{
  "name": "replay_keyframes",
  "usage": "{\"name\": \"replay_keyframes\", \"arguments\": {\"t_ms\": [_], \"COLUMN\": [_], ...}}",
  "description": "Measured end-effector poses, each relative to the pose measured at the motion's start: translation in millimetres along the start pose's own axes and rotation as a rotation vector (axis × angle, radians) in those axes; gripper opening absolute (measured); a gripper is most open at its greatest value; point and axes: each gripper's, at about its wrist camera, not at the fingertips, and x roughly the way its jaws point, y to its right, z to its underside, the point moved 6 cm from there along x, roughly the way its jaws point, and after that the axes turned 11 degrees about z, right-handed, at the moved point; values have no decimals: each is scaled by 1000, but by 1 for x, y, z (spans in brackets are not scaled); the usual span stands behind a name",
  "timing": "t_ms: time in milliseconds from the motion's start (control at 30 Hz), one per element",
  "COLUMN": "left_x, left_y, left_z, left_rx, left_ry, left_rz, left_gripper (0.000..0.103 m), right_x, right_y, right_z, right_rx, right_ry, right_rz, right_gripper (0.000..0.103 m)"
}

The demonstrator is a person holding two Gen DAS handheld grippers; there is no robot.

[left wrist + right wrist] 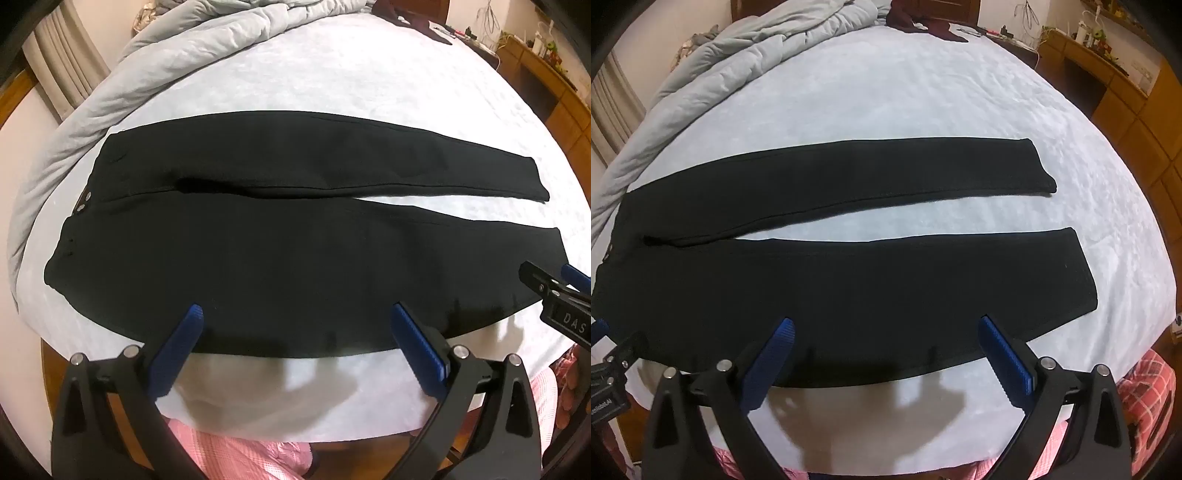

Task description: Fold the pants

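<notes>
Black fabric pants [280, 258] are lying flat and unfolded on the pale blue bedsheet [332, 85], legs slightly parted. Left gripper [295, 332] and right gripper [884, 343] are hovering over the near edge, blue-padded jaws spread wide, gripping nothing.

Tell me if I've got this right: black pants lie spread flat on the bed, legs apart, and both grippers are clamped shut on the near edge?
Not quite. The black pants do lie flat on the bed, legs apart, but both the left gripper and right gripper are open, as each wrist view shows.
</notes>
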Motion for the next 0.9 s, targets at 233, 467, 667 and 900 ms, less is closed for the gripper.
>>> {"name": "replay_keyframes", "arguments": {"t_ms": [233, 467, 667, 900], "left_x": [-1, 0, 2, 2], "left_y": [-4, -6, -8, -8], "left_z": [0, 1, 3, 3], "left_rx": [-3, -4, -1, -2], "left_ry": [-6, -8, -11, -12], "left_rz": [-2, 0, -5, -6], "left_gripper": [100, 100, 100, 100], "right_x": [0, 1, 7, 8], "right_y": [-2, -3, -2, -2], "right_z": [0, 0, 1, 1], "right_rx": [-5, -8, -13, -11], "right_ry": [2, -2, -12, -13], "right_rz": [2, -6, -13, -17], "right_gripper": [99, 99, 99, 99]}}
